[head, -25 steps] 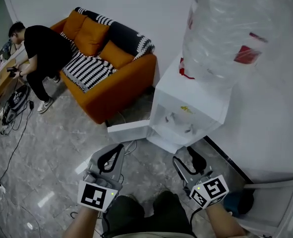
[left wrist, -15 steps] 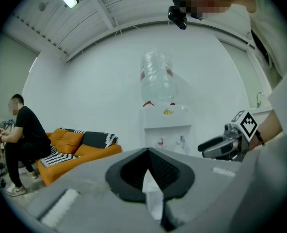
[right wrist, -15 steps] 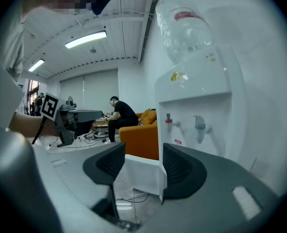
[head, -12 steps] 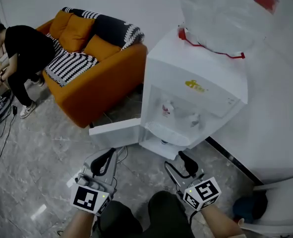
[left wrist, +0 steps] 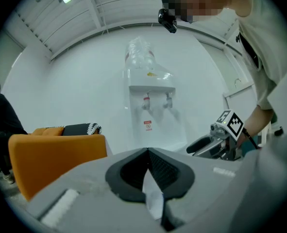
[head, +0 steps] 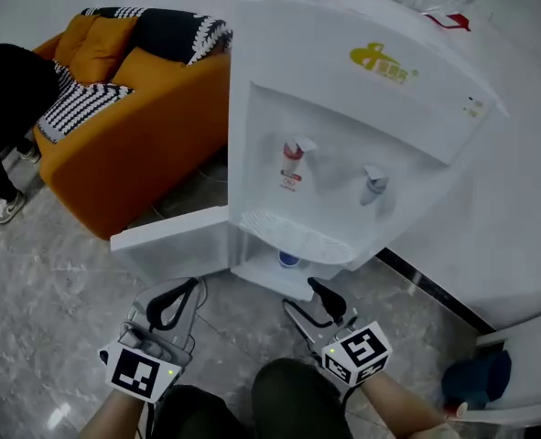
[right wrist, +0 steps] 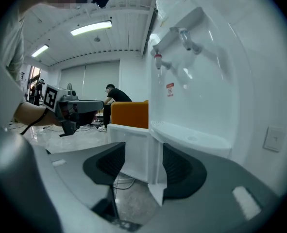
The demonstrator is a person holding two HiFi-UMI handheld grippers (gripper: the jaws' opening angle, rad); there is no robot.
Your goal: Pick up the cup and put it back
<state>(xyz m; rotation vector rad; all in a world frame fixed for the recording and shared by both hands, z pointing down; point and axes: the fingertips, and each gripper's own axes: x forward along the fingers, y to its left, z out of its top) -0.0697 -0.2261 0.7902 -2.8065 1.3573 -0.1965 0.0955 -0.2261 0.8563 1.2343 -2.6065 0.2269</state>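
Note:
A white water dispenser [head: 343, 108] with a red and a blue tap fills the head view. Its lower cabinet stands open, the door [head: 169, 240] swung out to the left. A small blue cup [head: 288, 260] sits inside, under the drip tray. My right gripper [head: 302, 297] hovers open just in front of that opening, with nothing between its pads [right wrist: 109, 161]. My left gripper [head: 195, 284] is shut and empty, low at the left near the door. In the left gripper view the dispenser [left wrist: 150, 93] stands farther off. The cup is hidden in both gripper views.
An orange sofa [head: 133, 126] with striped cushions stands at the left, and a person in black [head: 5, 90] bends beside it. A blue bundle [head: 476, 378] lies in a white holder at the lower right. The floor is grey marble tile [head: 59, 318].
The dispenser has grown much larger and closer in the head view, and its open cabinet and blue cup have come into sight. Both grippers keep their jaw states.

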